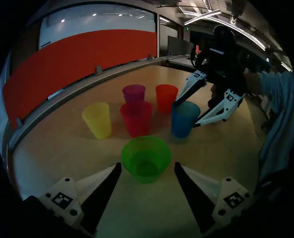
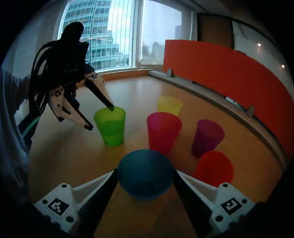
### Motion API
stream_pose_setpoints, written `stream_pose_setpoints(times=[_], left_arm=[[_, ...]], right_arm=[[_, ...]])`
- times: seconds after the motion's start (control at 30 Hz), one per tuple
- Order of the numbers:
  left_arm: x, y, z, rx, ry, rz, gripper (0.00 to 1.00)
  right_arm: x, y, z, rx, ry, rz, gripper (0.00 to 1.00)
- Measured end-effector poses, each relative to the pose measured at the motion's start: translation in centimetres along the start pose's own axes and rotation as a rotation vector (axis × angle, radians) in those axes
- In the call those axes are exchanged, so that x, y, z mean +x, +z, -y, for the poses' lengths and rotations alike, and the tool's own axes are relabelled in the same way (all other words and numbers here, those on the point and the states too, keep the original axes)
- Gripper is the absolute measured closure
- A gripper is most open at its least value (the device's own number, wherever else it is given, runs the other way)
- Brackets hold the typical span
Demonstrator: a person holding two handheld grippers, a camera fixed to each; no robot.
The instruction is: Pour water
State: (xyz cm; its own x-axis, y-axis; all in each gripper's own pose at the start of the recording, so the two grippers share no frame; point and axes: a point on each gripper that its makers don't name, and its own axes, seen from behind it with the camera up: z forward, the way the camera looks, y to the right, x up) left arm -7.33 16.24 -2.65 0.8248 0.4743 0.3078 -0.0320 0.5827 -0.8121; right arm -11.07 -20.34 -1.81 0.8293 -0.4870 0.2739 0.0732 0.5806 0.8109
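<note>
Left gripper (image 1: 147, 163) fingers released, straddling the green cup (image 1: 146, 156) as receiver — right gripper (image 2: 145, 171) fingers flank the blue cup (image 2: 146, 178) for pouring — whether they clench it, I cannot tell.

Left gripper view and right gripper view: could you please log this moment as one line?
phase: pre-pour | left hand-held gripper: open, flanking green cup | right hand-held gripper: flanking blue cup, contact unclear

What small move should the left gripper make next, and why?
Probably close the left gripper on the green cup. The cup stands upright between its open jaws with a small gap on either side, so it isn't gripped yet and can't be lifted to pour.
</note>
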Motion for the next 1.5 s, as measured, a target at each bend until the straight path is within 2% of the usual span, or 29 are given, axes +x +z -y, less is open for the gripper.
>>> stream_pose_setpoints(times=[0.6, 0.9, 1.17, 1.37, 1.5], left_arm=[[-0.8, -2.4, 0.4, 0.054, -0.044, -0.019, 0.00], [-0.6, -3.6, 0.6, 0.085, -0.078, -0.048, 0.00], [-0.3, -4.8, 1.7, 0.155, -0.115, -0.072, 0.00], [0.6, -6.4, 2.3, 0.211, -0.135, -0.136, 0.00], [1.3, -7.6, 3.6, 0.274, -0.147, -0.173, 0.00]], right_arm=[[-1.8, -4.3, -0.6, -0.069, 0.016, 0.001, 0.00], [-1.6, -6.2, -0.6, -0.104, 0.028, -0.025, 0.00], [-0.8, -7.8, -1.2, -0.148, 0.040, -0.059, 0.00], [0.7, -9.6, -2.4, -0.211, 0.063, -0.113, 0.00], [2.2, -10.8, -3.5, -0.267, 0.087, -0.169, 0.00]])
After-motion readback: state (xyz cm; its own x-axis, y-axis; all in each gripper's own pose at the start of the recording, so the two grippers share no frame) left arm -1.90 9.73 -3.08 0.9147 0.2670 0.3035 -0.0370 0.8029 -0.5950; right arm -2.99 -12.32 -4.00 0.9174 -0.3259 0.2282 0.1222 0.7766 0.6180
